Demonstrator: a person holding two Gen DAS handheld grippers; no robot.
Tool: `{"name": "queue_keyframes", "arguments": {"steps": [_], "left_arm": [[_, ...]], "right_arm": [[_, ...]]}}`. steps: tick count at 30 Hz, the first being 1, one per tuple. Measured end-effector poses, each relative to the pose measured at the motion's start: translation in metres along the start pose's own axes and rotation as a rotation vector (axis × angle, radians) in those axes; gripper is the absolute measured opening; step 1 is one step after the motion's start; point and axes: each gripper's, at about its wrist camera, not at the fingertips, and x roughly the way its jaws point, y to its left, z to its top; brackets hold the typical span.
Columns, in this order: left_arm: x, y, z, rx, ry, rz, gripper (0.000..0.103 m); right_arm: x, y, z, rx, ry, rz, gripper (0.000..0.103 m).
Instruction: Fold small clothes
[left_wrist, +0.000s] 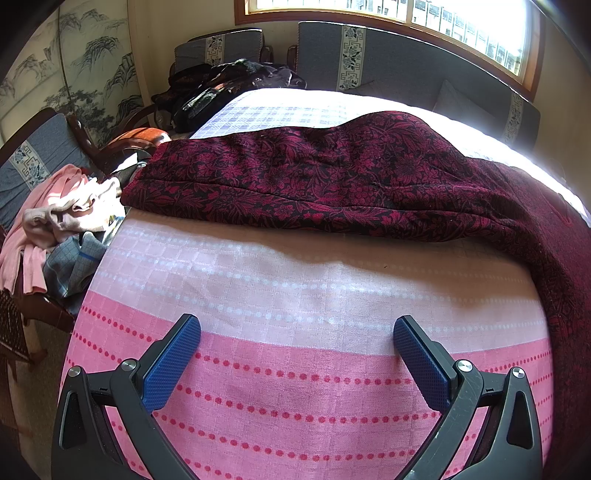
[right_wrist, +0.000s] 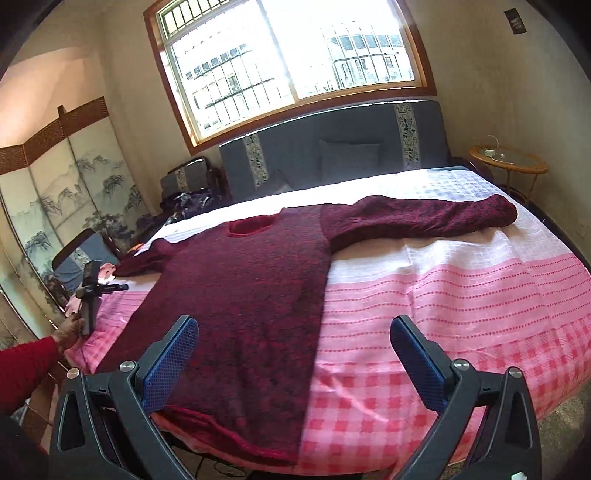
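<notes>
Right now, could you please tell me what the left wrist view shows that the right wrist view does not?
Only the left wrist view shows the pile of pink and pale clothes heaped beside the bed, and the garment's sleeve close up. Only the right wrist view shows the whole dark red garment spread flat with its neckline, the round side table, and a hand holding the left tongs. Both share the pink bedspread, the window, and open, empty tongs.
</notes>
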Motion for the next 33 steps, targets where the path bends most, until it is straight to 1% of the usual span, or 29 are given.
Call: {"name": "queue_keyframes", "arguments": {"steps": [2,4,6,7,8,9,10,11,12,13,14,16,18,20,22,23,25,28,31,33], "left_arm": [[0.000,0.000,0.000,0.000,0.000,0.000,0.103],[0.000,0.000,0.001,-0.010,0.000,0.007,0.103],[0.002,-0.002,0.003,-0.007,0.000,0.007,0.103],[0.002,-0.002,0.003,-0.007,0.002,0.011,0.103],[0.000,-0.001,0.002,-0.023,0.007,0.038,0.103],[-0.007,-0.002,-0.001,-0.049,-0.010,0.113,0.101],[-0.023,-0.006,-0.007,-0.073,-0.065,0.190,0.099],[-0.045,-0.011,-0.014,-0.091,-0.139,0.225,0.096],[-0.071,-0.018,-0.023,-0.112,-0.220,0.237,0.098],[-0.095,-0.028,-0.032,-0.128,-0.279,0.258,0.098],[-0.117,-0.038,-0.040,-0.147,-0.295,0.263,0.099],[-0.155,-0.065,-0.058,-0.163,-0.298,0.218,0.099],[-0.193,-0.099,-0.080,-0.155,-0.322,0.163,0.100],[-0.226,-0.132,-0.099,-0.154,-0.348,0.082,0.103],[-0.253,-0.166,-0.114,-0.125,-0.369,-0.005,0.103],[-0.264,-0.182,-0.122,-0.106,-0.383,-0.021,0.103],[-0.282,-0.215,-0.134,-0.053,-0.419,-0.007,0.103],[-0.301,-0.260,-0.150,0.028,-0.469,0.024,0.103],[-0.309,-0.291,-0.159,0.089,-0.483,0.025,0.103],[-0.309,-0.306,-0.162,0.116,-0.465,0.000,0.103]], "right_arm": [[-0.007,0.041,-0.011,-0.016,-0.027,0.028,0.103],[0.000,0.072,-0.016,-0.035,-0.025,0.065,0.103],[0.016,0.096,-0.018,-0.047,0.010,0.125,0.103],[0.027,0.106,-0.019,-0.060,0.038,0.140,0.103],[0.036,0.117,-0.022,-0.080,0.068,0.145,0.103],[0.044,0.126,-0.024,-0.104,0.089,0.148,0.103],[0.051,0.135,-0.026,-0.132,0.099,0.144,0.103],[0.056,0.142,-0.026,-0.158,0.104,0.131,0.103],[0.059,0.147,-0.027,-0.185,0.108,0.118,0.103],[0.061,0.152,-0.025,-0.209,0.108,0.110,0.103],[0.062,0.155,-0.024,-0.230,0.100,0.100,0.103],[0.061,0.159,-0.021,-0.255,0.071,0.076,0.103],[0.059,0.161,-0.017,-0.251,0.043,0.060,0.103],[0.056,0.162,-0.014,-0.234,0.014,0.050,0.103],[0.051,0.162,-0.012,-0.210,-0.006,0.051,0.103],[0.046,0.161,-0.011,-0.197,-0.016,0.058,0.103],[0.038,0.158,-0.012,-0.183,-0.029,0.066,0.103],[0.025,0.151,-0.018,-0.198,-0.031,0.043,0.103],[0.010,0.146,-0.029,-0.217,-0.041,0.017,0.103],[0.002,0.138,-0.035,-0.206,-0.041,0.020,0.103]]}}
